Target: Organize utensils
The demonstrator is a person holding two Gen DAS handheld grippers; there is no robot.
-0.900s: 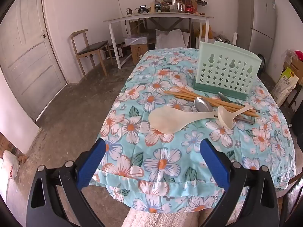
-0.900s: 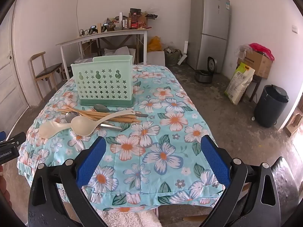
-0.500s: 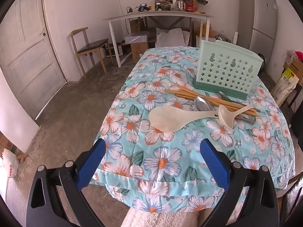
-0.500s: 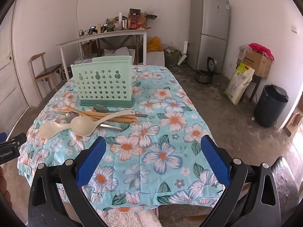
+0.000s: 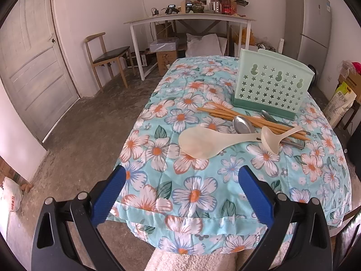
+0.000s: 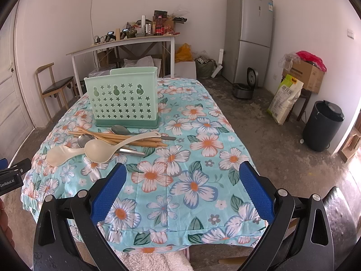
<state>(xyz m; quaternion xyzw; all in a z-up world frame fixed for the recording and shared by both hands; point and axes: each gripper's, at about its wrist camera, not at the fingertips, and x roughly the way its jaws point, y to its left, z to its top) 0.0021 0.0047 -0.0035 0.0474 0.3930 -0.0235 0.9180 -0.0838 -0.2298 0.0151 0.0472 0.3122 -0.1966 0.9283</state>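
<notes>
Both grippers, left (image 5: 180, 194) and right (image 6: 182, 192), spread wide and empty above the near table edge. Utensil pile (image 5: 246, 128) ahead of the left, handles trending rightward; farther left of the right.

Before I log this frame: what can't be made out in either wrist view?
- Inside of the green utensil holder: both views show only its outer walls, so its contents are unseen.
- Metal spoons and chopsticks: overlapped by the cream ladle and rice paddle, so no exact count.
- Left claw: cut off by the right view's left edge.
- Items on the far white table: too small.
</notes>
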